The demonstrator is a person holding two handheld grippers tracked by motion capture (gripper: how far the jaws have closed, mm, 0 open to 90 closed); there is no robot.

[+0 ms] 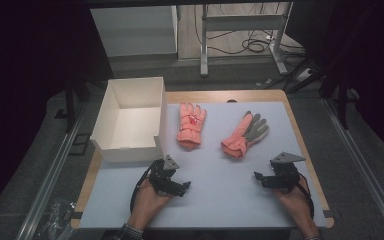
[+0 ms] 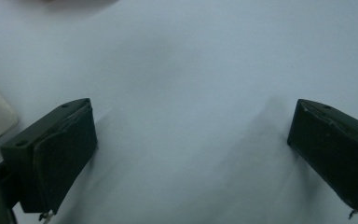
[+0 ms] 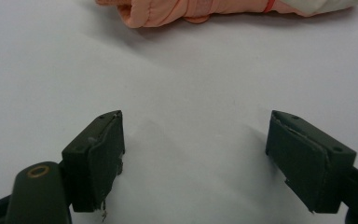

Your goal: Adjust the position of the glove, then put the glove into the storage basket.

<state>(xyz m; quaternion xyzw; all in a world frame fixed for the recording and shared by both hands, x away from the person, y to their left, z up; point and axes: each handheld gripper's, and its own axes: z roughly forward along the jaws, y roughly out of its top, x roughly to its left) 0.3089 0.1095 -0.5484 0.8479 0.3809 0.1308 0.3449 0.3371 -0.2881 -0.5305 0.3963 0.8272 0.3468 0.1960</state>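
Clearly both grippers, left [image 1: 186, 185] and right [image 1: 256, 176], rest spread wide and empty on the mat [image 1: 220, 200]. Two gloves [image 1: 191, 124] [image 1: 244, 135] lie beyond them, beside the box [image 1: 130, 120]. They look soft, light and squashy; pinching a padded cuff seems safest.

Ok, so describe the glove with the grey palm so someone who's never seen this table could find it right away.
Start at the white box on the table's far left, then go right past the first glove, which lies beside the box. The next glove lies near the table's right side, slanted, cuff toward the person. Its grey palm faces up, while its neighbour shows all orange.
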